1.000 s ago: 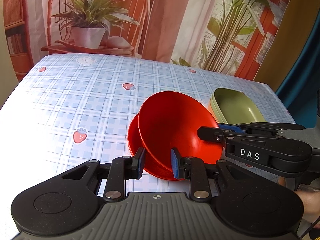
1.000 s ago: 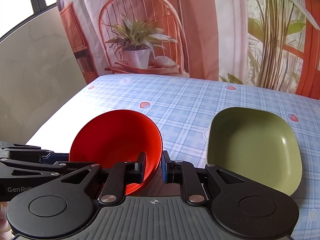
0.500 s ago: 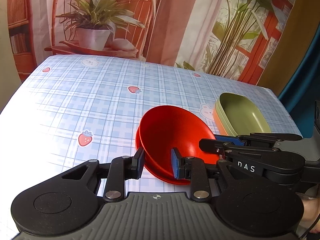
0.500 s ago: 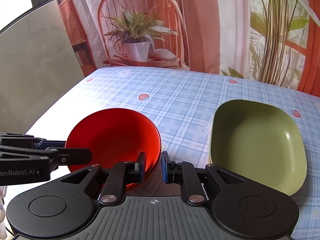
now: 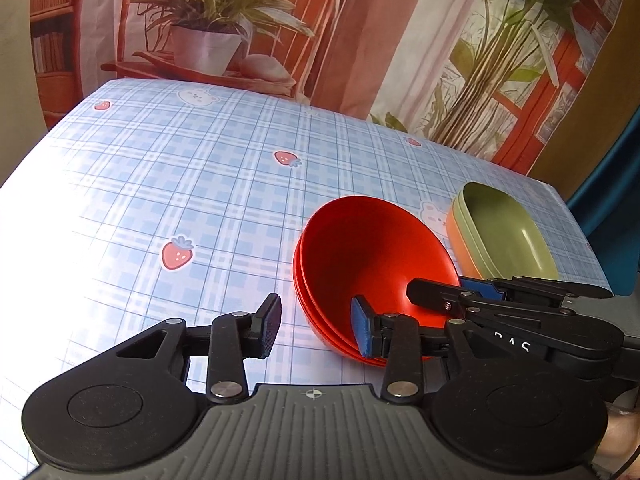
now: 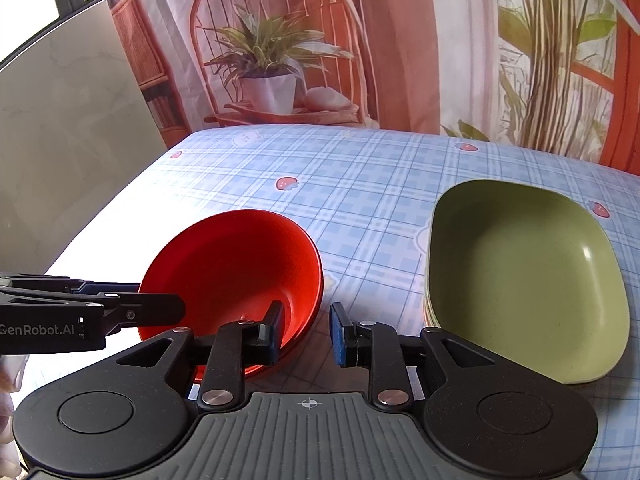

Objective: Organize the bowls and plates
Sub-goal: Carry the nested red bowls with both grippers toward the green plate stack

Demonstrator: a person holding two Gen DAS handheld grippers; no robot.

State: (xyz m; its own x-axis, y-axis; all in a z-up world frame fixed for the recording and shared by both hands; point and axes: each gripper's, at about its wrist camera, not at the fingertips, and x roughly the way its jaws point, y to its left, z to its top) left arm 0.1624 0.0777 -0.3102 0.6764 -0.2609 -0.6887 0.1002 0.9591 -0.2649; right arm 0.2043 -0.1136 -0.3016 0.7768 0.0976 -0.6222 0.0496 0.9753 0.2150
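- Near the front edge of the table (image 5: 168, 200), the red bowls (image 5: 372, 256) now sit nested, the top one settled into the one below instead of tilted above it as a moment ago.
- Left gripper (image 5: 316, 318): its jaws have just been opening and now stand apart, the rim between the pads but no longer pinched.
- Right gripper (image 6: 306, 332): its jaws have also just been opening to a narrow gap, seemingly clear of the rim.
- Toward the right edge, the green plates (image 6: 520, 264) rest stacked.
- Judged from this, the bowl stack is placed and both hands can back away.
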